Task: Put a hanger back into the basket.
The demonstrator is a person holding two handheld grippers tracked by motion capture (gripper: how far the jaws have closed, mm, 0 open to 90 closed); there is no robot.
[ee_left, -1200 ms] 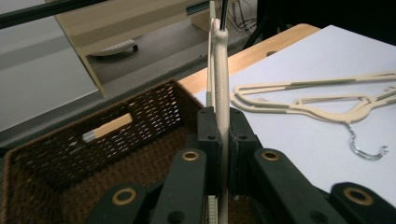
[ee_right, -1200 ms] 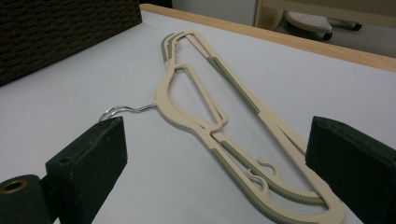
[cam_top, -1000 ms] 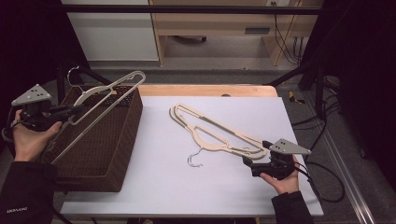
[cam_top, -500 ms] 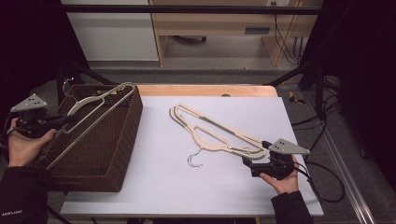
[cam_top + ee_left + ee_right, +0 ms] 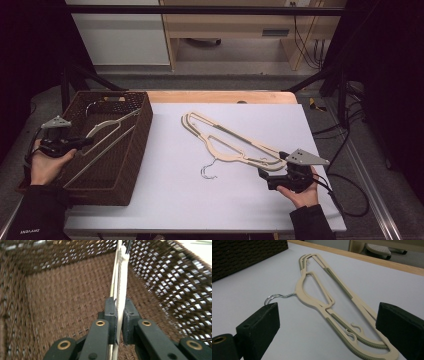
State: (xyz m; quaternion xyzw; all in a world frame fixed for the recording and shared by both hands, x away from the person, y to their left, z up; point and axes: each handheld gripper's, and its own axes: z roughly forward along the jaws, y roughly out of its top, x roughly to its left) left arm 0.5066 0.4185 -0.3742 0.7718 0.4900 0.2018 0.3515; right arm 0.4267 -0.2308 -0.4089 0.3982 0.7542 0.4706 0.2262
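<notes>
Left gripper [image 5: 82, 142] pinches a hanger [image 5: 107, 131] over the basket [image 5: 142, 131]. Light, stiff, slick plastic: grip its flat arm. Right gripper [image 5: 263, 176] spread beside table hangers [image 5: 227, 142].

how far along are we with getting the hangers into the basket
About halfway, as far as the views show. In hand: the left tool is shut on one cream hanger, which is inside the brown wicker basket but not yet released. Left to do: a second cream hanger lies on the white table; the right tool is open beside its end, not gripping it.
</notes>
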